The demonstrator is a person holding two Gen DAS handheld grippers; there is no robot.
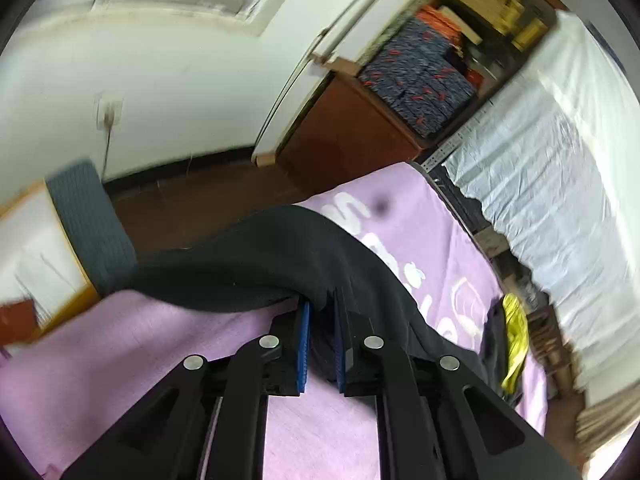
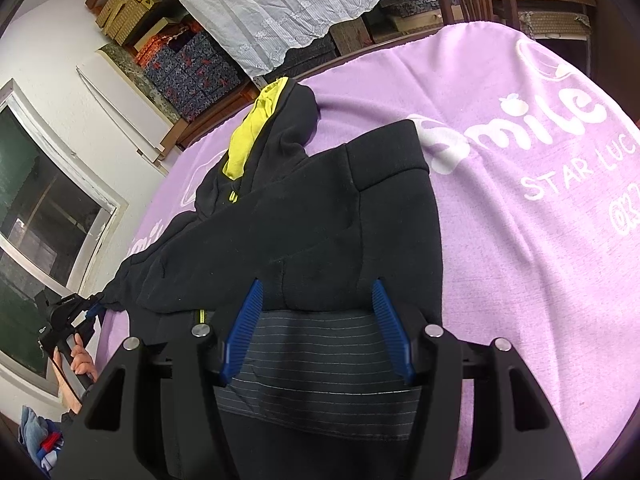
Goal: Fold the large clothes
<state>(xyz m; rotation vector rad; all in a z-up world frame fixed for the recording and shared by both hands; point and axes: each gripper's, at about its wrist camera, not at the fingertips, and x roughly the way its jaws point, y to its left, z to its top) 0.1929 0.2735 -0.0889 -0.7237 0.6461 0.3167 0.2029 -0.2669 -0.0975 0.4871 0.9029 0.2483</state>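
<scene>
The black hoodie (image 2: pixel 320 208) lies spread on the purple blanket (image 2: pixel 520 260), hood toward its far edge. Soft, thick and floppy; best taken by cuffs and hem. Left tongs (image 1: pixel 322 316) pinch its sleeve (image 1: pixel 248 264); right tongs (image 2: pixel 316 328) stand half-wide over the ribbed hem (image 2: pixel 316 364).

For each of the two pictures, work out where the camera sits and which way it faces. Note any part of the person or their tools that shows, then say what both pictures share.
Left wrist view: sits on the left gripper, looking along its fingers across the purple blanket toward a white wall; its pads pinch a black sleeve.
Right wrist view: sits on the right gripper, looking down at the black hoodie; its fingers stand open over the striped hem. The left gripper and a hand show at the left edge.
Shared: hoodie, blanket, yellow hood lining, white lace cloth.
</scene>
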